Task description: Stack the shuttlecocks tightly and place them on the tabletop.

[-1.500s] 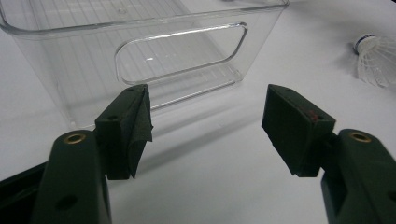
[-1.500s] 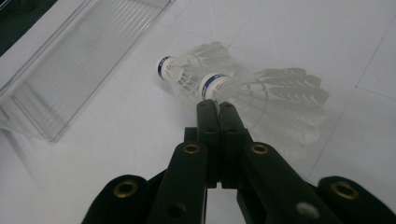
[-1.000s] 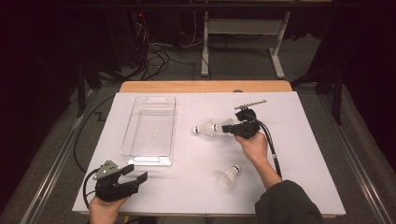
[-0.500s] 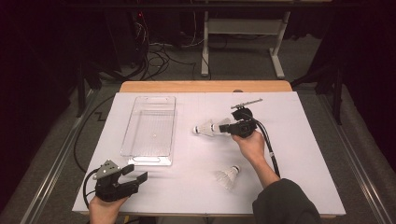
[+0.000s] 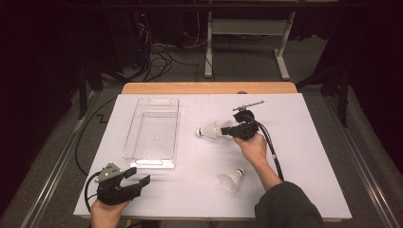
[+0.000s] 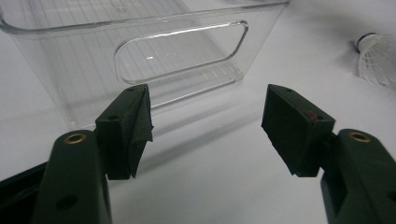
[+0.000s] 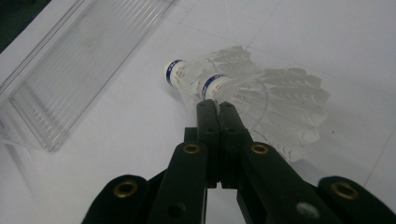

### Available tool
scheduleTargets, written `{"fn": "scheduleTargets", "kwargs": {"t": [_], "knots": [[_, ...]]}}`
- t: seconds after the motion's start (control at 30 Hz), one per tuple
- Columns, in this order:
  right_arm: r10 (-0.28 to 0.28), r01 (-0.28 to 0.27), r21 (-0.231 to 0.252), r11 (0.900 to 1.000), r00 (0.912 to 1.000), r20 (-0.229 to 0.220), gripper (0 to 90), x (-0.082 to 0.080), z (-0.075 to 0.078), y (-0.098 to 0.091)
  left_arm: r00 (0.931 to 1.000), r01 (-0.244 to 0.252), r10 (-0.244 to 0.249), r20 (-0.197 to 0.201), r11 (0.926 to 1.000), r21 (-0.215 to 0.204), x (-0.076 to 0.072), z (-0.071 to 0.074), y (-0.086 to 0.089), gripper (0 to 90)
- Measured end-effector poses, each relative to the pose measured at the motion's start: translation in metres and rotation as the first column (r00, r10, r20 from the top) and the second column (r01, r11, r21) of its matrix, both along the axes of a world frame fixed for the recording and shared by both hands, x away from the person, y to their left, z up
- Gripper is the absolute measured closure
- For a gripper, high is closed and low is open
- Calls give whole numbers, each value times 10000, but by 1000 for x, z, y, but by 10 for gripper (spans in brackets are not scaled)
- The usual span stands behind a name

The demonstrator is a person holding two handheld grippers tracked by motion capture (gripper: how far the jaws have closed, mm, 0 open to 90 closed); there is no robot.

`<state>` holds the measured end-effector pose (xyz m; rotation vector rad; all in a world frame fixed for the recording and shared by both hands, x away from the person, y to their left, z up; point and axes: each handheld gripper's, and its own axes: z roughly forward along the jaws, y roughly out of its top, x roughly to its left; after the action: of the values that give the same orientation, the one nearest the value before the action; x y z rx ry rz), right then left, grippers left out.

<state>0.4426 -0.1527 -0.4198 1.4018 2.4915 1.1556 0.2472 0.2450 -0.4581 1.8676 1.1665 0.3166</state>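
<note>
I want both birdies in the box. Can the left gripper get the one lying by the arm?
Probably yes. The left gripper is open, and only bare white table lies between it and that birdie. The box sits off to the side, not in the way.

Light falls from above onto the white bench (image 5: 199, 199), which reads bright and evenly lit in the high view, while the floor and room beyond the bench are dim to near black. Shadows on the bench are soft and short. The clear tray (image 5: 153, 130) carries small glare points on its rim and base. In both gripper views the near tool parts are soft and out of focus; the tray wall (image 6: 140, 51) shows faint reflections.
</note>
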Motion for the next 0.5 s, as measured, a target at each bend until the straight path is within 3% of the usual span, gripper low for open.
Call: {"fn": "scheduleTargets", "kwargs": {"t": [0.5], "knots": [[113,-113,66,9999,9999,-11,900,2,-1,4,10000,10,-10,1,10000,-4,0,0,0,338]]}}
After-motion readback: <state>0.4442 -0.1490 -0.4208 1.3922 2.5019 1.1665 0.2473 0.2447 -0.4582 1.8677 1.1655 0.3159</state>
